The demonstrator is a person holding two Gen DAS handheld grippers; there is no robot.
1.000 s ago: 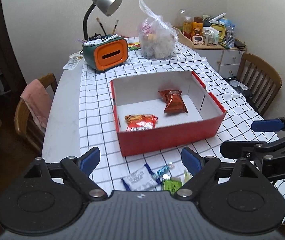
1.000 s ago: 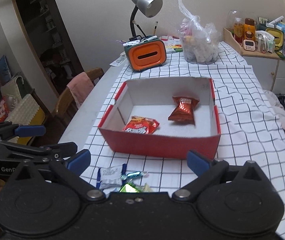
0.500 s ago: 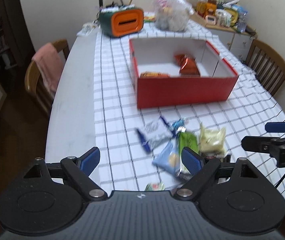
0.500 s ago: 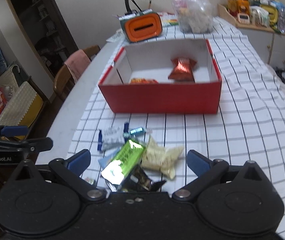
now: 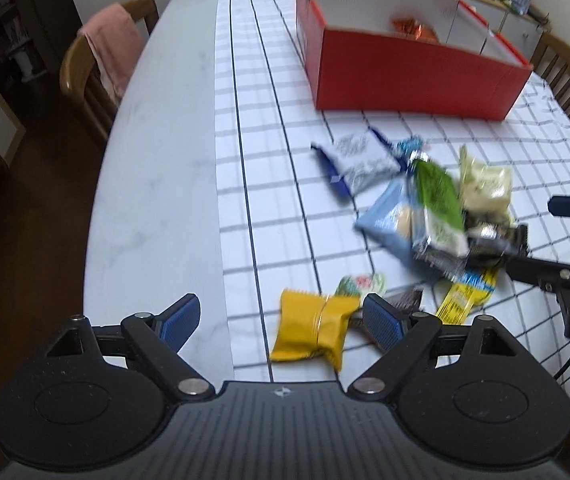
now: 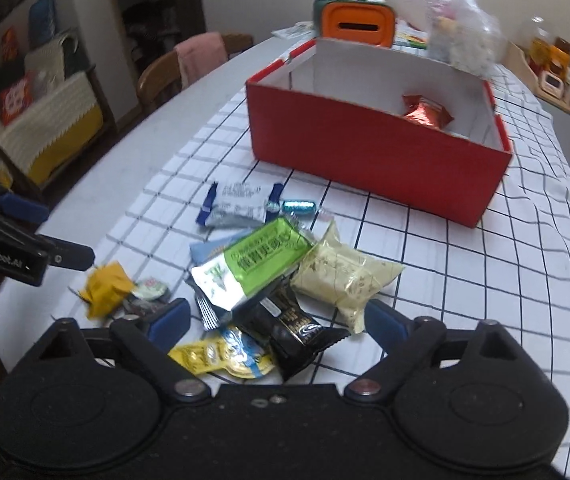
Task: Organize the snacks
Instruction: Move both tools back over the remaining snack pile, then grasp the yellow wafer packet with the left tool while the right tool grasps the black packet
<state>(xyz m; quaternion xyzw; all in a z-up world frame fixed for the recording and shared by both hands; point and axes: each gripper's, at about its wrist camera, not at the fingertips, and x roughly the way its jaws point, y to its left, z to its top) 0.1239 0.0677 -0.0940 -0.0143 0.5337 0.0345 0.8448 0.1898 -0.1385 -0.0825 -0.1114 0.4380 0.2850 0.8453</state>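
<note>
Both hand-held grippers have dropped toward the snack pile (image 6: 269,276), low in frame; left (image 5: 281,322) open, right (image 6: 275,320) just narrowing yet empty: pick-up comes next

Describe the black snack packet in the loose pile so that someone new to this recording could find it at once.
Start at the red cardboard box on the checked tablecloth, then come toward the camera to the heap of loose snacks. The black foil packet with gold lettering lies at the pile's near edge, partly under the green-and-silver packet. It is the only dark wrapper among pale, green and yellow ones.
</note>
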